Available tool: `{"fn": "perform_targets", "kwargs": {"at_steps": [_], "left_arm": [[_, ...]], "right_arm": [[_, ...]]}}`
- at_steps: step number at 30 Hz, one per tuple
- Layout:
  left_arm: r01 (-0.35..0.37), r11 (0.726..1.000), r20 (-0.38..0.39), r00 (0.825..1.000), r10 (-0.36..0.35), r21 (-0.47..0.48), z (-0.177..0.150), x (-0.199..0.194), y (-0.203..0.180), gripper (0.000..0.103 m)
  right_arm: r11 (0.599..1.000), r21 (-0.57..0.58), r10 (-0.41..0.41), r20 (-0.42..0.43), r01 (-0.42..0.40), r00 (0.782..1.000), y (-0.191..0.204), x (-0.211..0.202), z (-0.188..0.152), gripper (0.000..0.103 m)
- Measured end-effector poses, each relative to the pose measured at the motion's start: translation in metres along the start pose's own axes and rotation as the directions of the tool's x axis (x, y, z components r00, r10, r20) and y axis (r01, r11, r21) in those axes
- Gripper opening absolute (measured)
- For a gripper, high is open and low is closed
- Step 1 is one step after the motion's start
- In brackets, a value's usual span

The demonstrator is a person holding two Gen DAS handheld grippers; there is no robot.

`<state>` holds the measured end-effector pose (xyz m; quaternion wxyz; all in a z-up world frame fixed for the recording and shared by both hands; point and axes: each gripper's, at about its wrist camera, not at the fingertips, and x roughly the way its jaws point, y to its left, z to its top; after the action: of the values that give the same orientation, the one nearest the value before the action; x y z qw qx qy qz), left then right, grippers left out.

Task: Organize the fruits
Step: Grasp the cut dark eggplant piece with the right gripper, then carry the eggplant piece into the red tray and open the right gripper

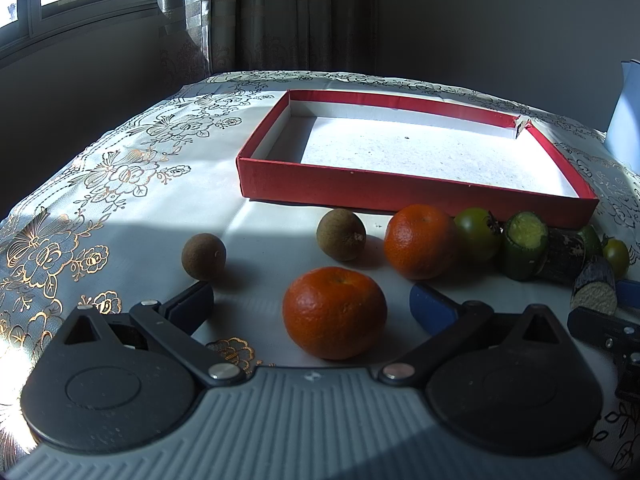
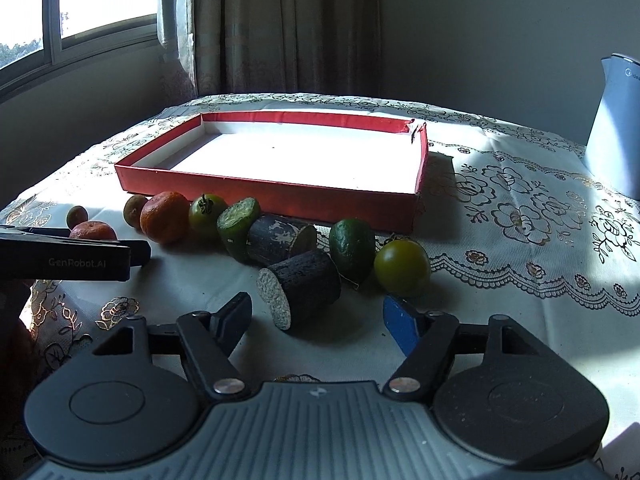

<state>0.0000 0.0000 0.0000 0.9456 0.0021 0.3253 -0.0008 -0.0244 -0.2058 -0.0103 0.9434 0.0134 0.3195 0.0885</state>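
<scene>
Red cardboard tray (image 2: 280,194) is sitting empty in the upper middle of both views, its white floor catching sun. Fruit is lying loose on the flowered tablecloth (image 2: 520,216) along the tray's near wall.

Left gripper (image 1: 312,304) is hovering low with its jaws wide apart, a mandarin (image 1: 335,312) sitting between them but untouched, daylight showing on both sides. A second mandarin (image 1: 420,240) is resting beyond it, right of a brown longan (image 1: 341,234); another longan (image 1: 204,256) is lying at middle left.

Right gripper (image 2: 316,314) is holding its jaws partway apart, clamped on nothing. A dark cane segment (image 2: 304,284) with a pale cut face is lying just ahead of the fingertips, slightly left of centre. Behind it: another cane segment (image 2: 280,242), a cut green piece (image 2: 238,224), a dark green fruit (image 2: 352,250), two green tomatoes (image 2: 402,266) (image 2: 206,210).

Judgement on the step in hand: left jaws look to be lining up on the near mandarin. Closing evenly across its widest part, with soft pressure, should be keeping it from rolling or bruising; lifting clear over the tray wall before releasing.

Writing: "GenRobot.AI" is reading on the black gripper body at middle left of the right view. Pale appliance (image 2: 616,128) at upper right is carrying lettering, too cropped to read.
</scene>
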Motion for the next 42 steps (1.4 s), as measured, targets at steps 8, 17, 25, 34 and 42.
{"fn": "perform_targets", "kwargs": {"at_steps": [8,17,25,34,42], "left_arm": [[0.000,1.000,0.000,1.000,0.000,0.000,0.000,0.000,0.000,0.103],[0.000,1.000,0.000,1.000,0.000,0.000,0.000,0.000,0.000,0.103],[0.000,1.000,0.000,1.000,0.000,0.000,0.000,0.000,0.000,0.103],[0.000,1.000,0.000,1.000,0.000,0.000,0.000,0.000,0.000,0.103],[0.000,1.000,0.000,1.000,0.000,0.000,0.000,0.000,0.000,0.103]], "right_arm": [[0.999,-0.032,0.002,0.012,-0.002,1.000,0.002,0.003,0.003,0.057],[0.994,-0.094,0.051,0.020,-0.049,0.998,0.001,0.006,0.005,0.042],[0.991,-0.101,0.100,0.096,-0.091,0.990,0.004,-0.019,0.011,0.042],[0.996,-0.088,0.026,0.221,-0.006,0.975,-0.016,-0.014,0.068,0.042],[0.998,-0.040,-0.042,0.103,0.046,0.994,-0.041,0.063,0.092,0.042]]}}
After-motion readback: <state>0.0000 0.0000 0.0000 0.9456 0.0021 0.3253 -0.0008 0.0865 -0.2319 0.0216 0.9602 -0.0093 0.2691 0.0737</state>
